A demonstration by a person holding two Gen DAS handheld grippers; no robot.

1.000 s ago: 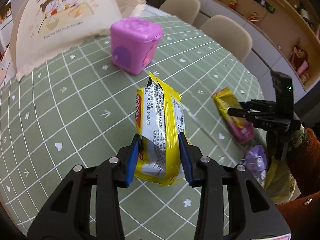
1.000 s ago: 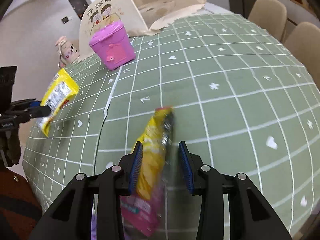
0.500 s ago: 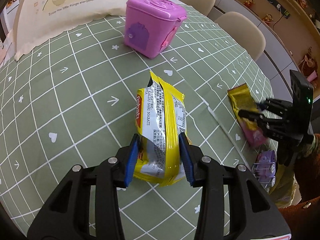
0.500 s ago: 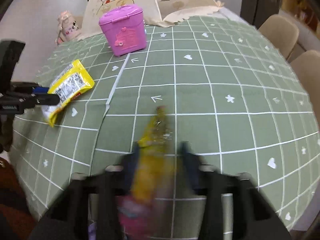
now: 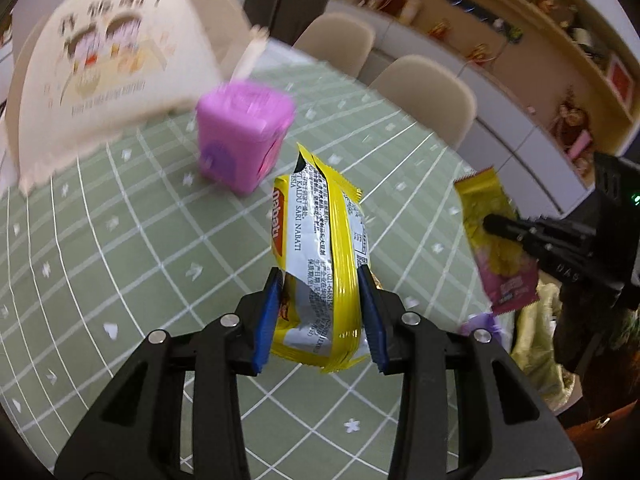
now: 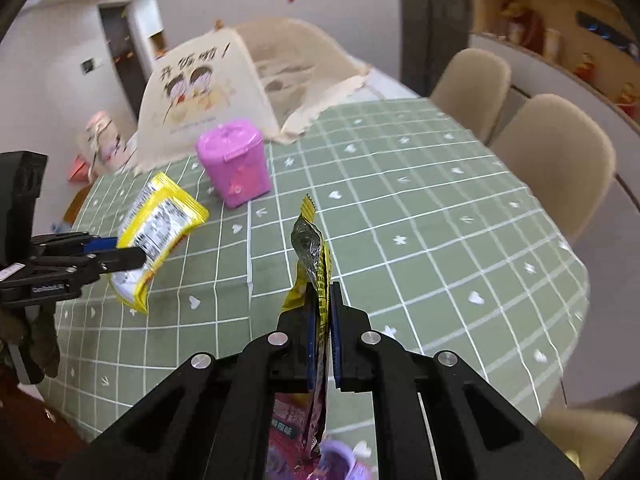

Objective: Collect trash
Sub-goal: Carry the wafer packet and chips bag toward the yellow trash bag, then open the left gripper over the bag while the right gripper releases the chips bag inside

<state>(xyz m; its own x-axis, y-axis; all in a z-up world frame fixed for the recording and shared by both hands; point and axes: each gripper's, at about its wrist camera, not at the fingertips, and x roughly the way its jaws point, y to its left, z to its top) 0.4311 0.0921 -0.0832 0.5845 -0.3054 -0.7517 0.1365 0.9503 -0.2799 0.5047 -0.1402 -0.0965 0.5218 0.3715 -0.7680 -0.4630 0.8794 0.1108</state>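
My left gripper is shut on a yellow and silver snack wrapper, held upright above the green checked tablecloth. The right wrist view shows this left gripper with that yellow and silver wrapper at the left. My right gripper has its jaws closing on a thin yellow and pink wrapper; the pads press on it and it hangs clear of the table. That right gripper and its yellow and pink wrapper also show at the right of the left wrist view. A pink lidded bin stands beyond both, lid down.
A cream mesh food cover with a cartoon print sits behind the bin. Beige chairs line the table's far right side. A small purple object lies at the near table edge. Shelves run along the right wall.
The right gripper's jaws closed on the yellow and pink wrapper and lifted it off the table. Both grippers rose; the left kept its hold on the yellow wrapper.
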